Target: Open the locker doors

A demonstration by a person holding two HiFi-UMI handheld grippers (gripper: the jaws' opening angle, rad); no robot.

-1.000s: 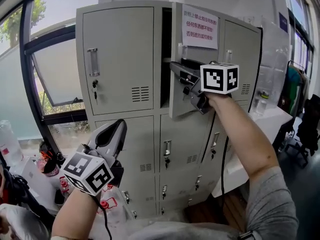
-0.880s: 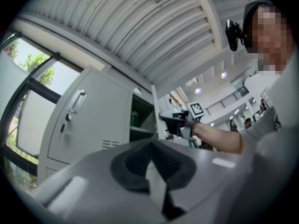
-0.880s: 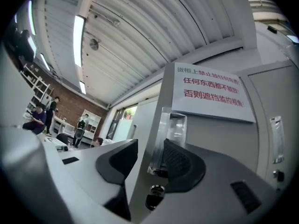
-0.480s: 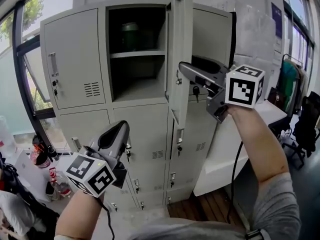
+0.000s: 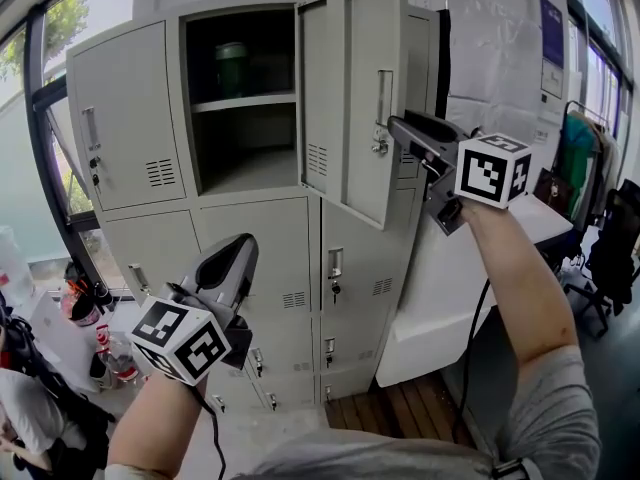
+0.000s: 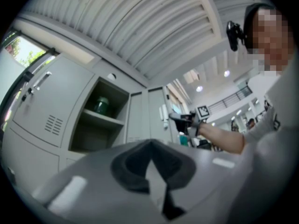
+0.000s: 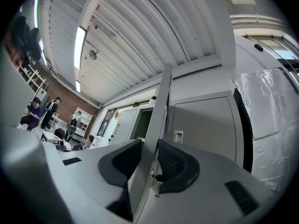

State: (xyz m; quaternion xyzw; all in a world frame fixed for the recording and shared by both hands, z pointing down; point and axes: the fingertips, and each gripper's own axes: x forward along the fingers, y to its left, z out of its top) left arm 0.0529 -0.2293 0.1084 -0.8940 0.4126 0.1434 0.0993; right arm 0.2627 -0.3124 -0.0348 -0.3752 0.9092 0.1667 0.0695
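The grey lockers (image 5: 260, 258) fill the head view. The top middle door (image 5: 350, 98) stands swung out to the right, baring a shelf with a green jar (image 5: 232, 68). My right gripper (image 5: 400, 126) is at that door's free edge, beside its handle (image 5: 383, 98). In the right gripper view the door edge (image 7: 159, 111) runs between the jaws of the right gripper (image 7: 156, 146), which are closing on it with both pads against the metal. My left gripper (image 5: 235, 243) hangs low in front of the lower doors, shut and empty; from the left gripper (image 6: 150, 143) the jar (image 6: 100, 104) shows.
The top left door (image 5: 120, 118) is closed. A white table (image 5: 450, 288) stands right of the lockers, with plastic sheeting (image 5: 490, 58) above it and a clothes rack (image 5: 585, 158) beyond. Windows (image 5: 40, 68) and bottles (image 5: 110, 358) are at the left.
The top middle door has swung from barely ajar to wide open, moving right with my right gripper on its edge. The left gripper has stayed low.
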